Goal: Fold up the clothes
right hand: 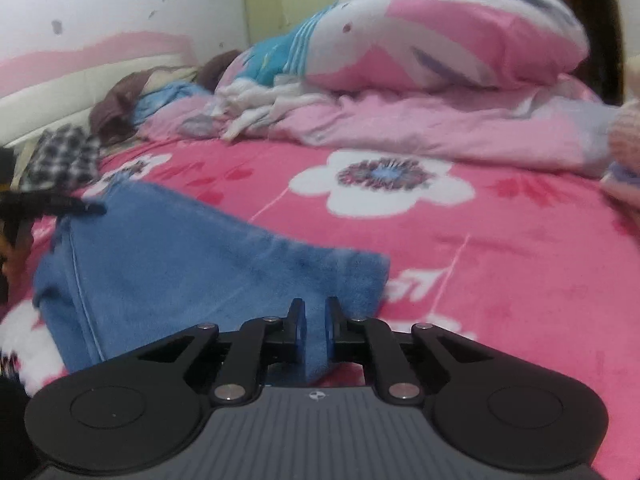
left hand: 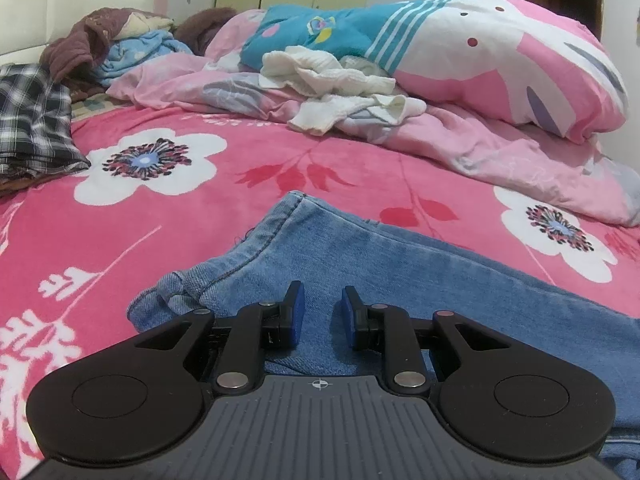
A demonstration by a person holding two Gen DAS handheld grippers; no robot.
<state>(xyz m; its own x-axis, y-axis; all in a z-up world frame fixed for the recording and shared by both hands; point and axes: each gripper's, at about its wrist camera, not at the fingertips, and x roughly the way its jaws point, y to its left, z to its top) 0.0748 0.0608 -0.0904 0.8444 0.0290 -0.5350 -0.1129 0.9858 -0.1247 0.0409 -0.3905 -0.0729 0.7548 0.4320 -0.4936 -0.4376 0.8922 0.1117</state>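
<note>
Blue jeans [left hand: 360,256] lie across the pink flowered bed cover [left hand: 180,232]. My left gripper [left hand: 322,308] sits low over one end of them, its blue pads a narrow gap apart with a bunch of denim filling that gap. In the right wrist view the jeans [right hand: 180,260] stretch from the left edge to the lower middle. My right gripper [right hand: 316,320] is nearly closed, and a strip of denim is pinched between its pads. One of the left gripper's fingers [right hand: 80,206] touches the jeans' far left edge.
A checked shirt [left hand: 32,120] lies at the left. White garments [left hand: 332,76] rest on a crumpled pink duvet [left hand: 480,148] with a big pillow [left hand: 500,52] behind. More clothes [left hand: 132,48] are heaped by the headboard [left hand: 60,4]. A pale knitted cuff [right hand: 626,132] shows at the right edge.
</note>
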